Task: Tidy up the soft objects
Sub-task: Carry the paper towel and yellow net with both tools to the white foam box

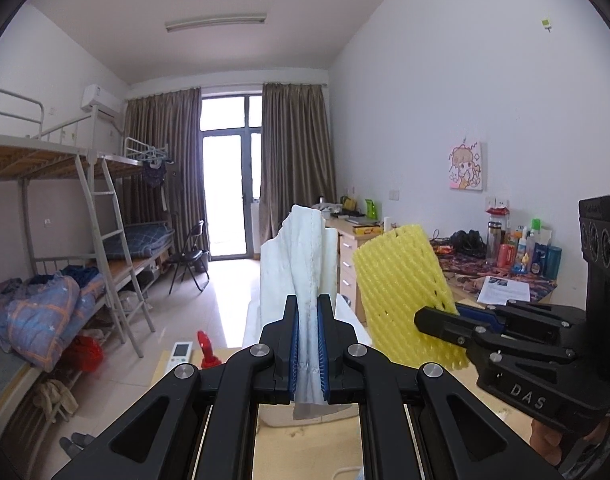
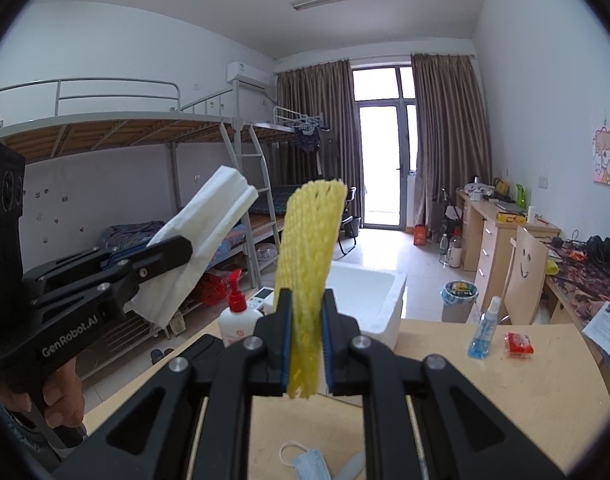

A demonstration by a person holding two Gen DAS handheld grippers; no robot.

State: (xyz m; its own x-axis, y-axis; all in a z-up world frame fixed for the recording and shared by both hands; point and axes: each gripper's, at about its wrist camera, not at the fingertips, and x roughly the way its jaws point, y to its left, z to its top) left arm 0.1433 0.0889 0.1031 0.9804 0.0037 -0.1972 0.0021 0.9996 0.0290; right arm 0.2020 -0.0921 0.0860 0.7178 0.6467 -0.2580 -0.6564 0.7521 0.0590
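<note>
My left gripper (image 1: 308, 312) is shut on a folded white cloth (image 1: 301, 256), held upright in the air; it also shows in the right wrist view (image 2: 203, 236) at the left. My right gripper (image 2: 307, 304) is shut on a yellow foam net sleeve (image 2: 309, 248), held upright; it shows in the left wrist view (image 1: 405, 292) at the right. Both are raised above the wooden table (image 2: 505, 392). A white foam box (image 2: 369, 296) stands open at the table's far edge, below and beyond both held things. A blue face mask (image 2: 311, 462) lies on the table near me.
On the table are a white pump bottle with red top (image 2: 237, 316), a remote (image 2: 261, 294), a blue spray bottle (image 2: 483, 328), a red packet (image 2: 519, 344) and a printed sheet (image 2: 609, 328). Bunk beds (image 2: 125, 200) stand left, desks (image 2: 501, 220) and a chair (image 2: 529, 272) right.
</note>
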